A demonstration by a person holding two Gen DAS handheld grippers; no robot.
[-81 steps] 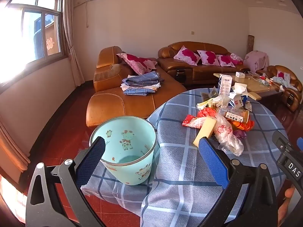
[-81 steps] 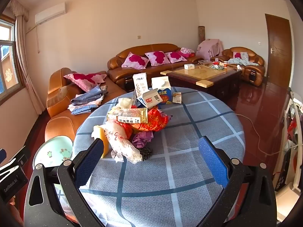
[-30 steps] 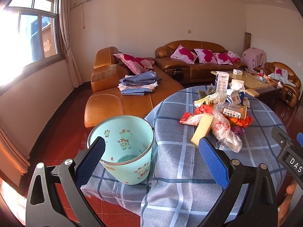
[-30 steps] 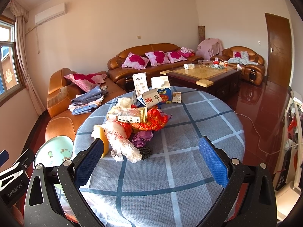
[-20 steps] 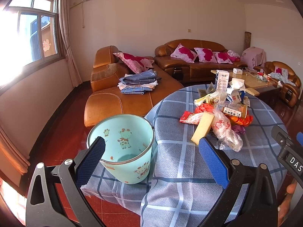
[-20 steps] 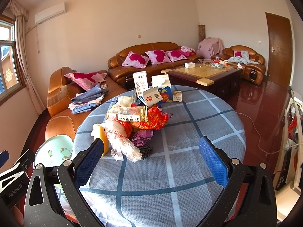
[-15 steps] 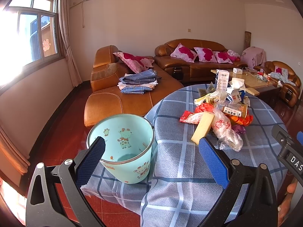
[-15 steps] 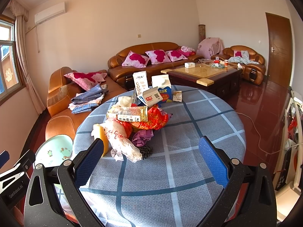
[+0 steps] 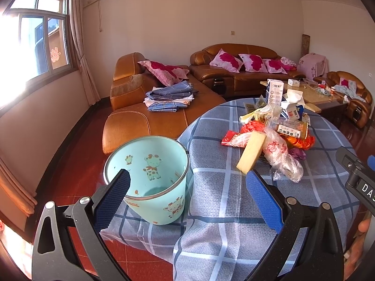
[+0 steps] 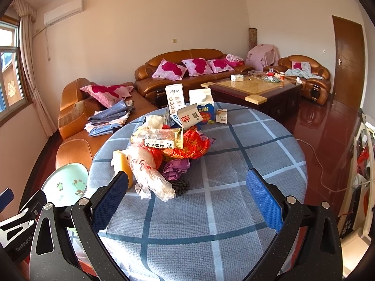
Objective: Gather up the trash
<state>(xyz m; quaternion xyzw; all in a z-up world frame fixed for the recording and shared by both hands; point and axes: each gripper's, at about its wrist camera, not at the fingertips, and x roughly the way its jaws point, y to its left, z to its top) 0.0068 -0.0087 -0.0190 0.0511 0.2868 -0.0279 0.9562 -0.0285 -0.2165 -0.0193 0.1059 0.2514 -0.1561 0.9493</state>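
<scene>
The left wrist view alone shows the whole mint-green bin [image 9: 150, 175], a smooth plastic pail with a metal rim and cartoon giraffes, standing tilted at the edge of the round surface [image 9: 234, 201] at 7 o'clock from the trash pile [image 9: 269, 135], its mouth opening upward and toward the camera. In the right wrist view only a sliver of the bin's rim and inner wall shows at 8 o'clock, while that view alone shows the dark wooden door [image 10: 349, 63], the glossy red floor [image 10: 328, 126] and a small packet [image 10: 221, 116] lying apart from the pile at 1 o'clock.

The pile sits on the checked blue-grey woven cloth, near the middle of the surface. A yellow sponge block [image 9: 252, 152] lies with its long axis running from 7 to 1 o'clock in the left view. A crinkled clear plastic bag [image 10: 150, 175] stretches toward 5 o'clock in the right view. A flat foil noodle wrapper [image 10: 159, 139] lies across the crumpled red wrapper [image 10: 194, 146], long axis 9 to 3. Upright cartons [image 10: 201, 111] stand at the pile's far side.

The left tongs [image 9: 187, 196] are spread wide, holding nothing, their blue textured pads framing the bin's near wall. The right tongs [image 10: 187, 196] are likewise wide apart over bare cloth
</scene>
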